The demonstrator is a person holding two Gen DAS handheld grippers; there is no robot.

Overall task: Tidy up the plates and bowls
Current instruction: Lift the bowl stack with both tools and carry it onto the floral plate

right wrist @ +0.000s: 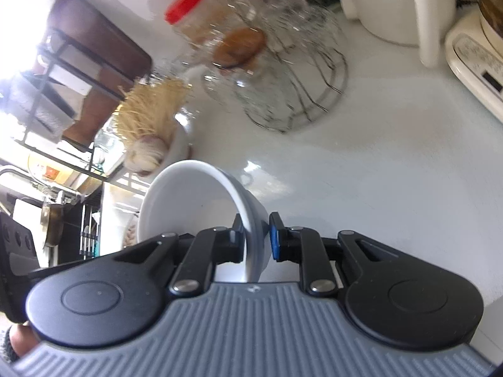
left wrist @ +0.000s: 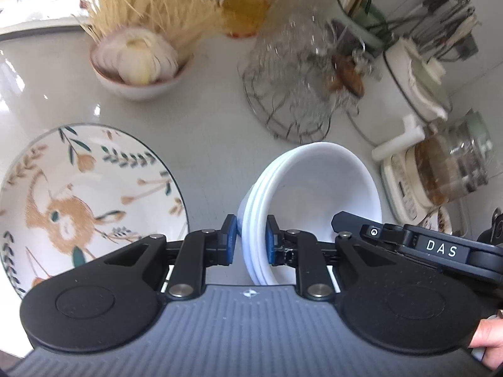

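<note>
Left claw [left wrist: 250, 240] is closed to a narrow gap, its 2 blue pads pinching the rims of a stack of white bowls [left wrist: 311, 194]; about 4 nested rims show between the pads. That stack is tilted on edge, its open side facing right, and it sits above the pale surface [left wrist: 204, 119]. Just to the left of the stack lies a deer-patterned plate [left wrist: 88, 194], flat on the surface and apart from the bowls. In the same view the right claw's black arm, marked DAS, reaches to the far rim of the stack from the right.

Right claw [right wrist: 256, 235] is likewise narrowed onto a wall of a white bowl [right wrist: 195, 201], 1 pad inside and 1 blue pad outside. The bowl is tipped, its opening turned to the left. Whether this is the top bowl of the same stack cannot be told for sure.

Farther back on the surface stand a small bowl of garlic [left wrist: 138, 69] with pale dry noodles behind it, a wire basket [left wrist: 292, 94] lying tipped, a red-capped jar [right wrist: 188, 9], a white jug [right wrist: 405, 6] and a cream appliance [right wrist: 478, 62] at the right edge.
</note>
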